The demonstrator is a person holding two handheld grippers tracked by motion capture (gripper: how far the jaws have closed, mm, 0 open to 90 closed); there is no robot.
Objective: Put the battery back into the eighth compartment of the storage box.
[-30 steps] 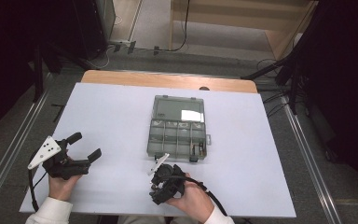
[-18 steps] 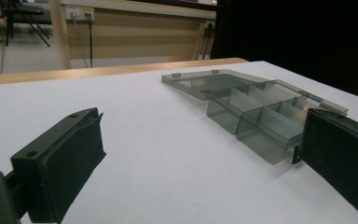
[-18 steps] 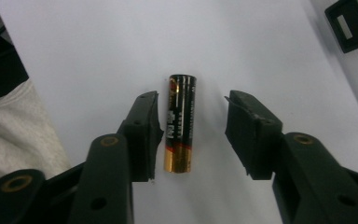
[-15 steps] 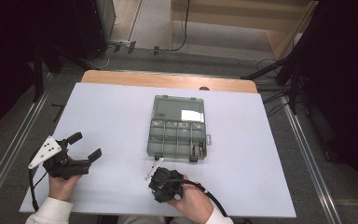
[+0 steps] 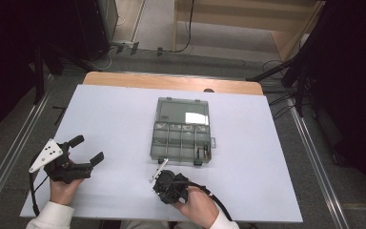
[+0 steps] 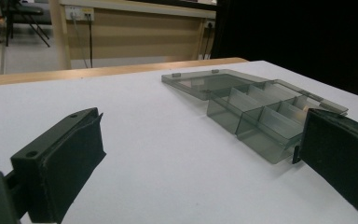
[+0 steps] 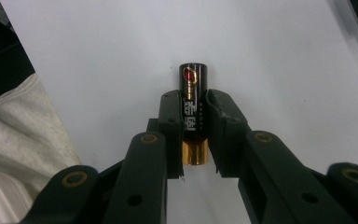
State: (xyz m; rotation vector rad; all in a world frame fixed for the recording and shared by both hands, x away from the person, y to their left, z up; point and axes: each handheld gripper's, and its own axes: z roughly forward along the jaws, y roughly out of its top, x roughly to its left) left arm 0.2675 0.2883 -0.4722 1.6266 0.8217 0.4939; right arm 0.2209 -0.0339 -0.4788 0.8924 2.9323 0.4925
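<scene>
My right gripper (image 5: 168, 187) points straight down at the white table near its front edge, just in front of the box. Its jaws have just been closing and now pinch a small black cylinder (image 7: 194, 81) with gold markings and a gold end, which lies on the table top; my right gripper (image 7: 194, 114) is shut on its middle. A smoky clear compartment box (image 5: 183, 133) lies open at the table's centre, lid folded back. My left gripper (image 5: 88, 149) rests at the front left, open with nothing between its jaws. In the left gripper view, my left gripper (image 6: 200, 130) looks towards the box (image 6: 261, 116).
The white table top (image 5: 109, 119) has a wooden strip (image 5: 171, 82) along its far edge. A small dark item (image 5: 201, 152) sits in the box's front right compartment. A white sleeve (image 7: 14, 140) lies left of the right jaws. Cables and dark stands crowd the floor behind.
The right gripper's body looks drawn in narrower than a second ago, and has stayed in place. The left hand and the box have not moved.
</scene>
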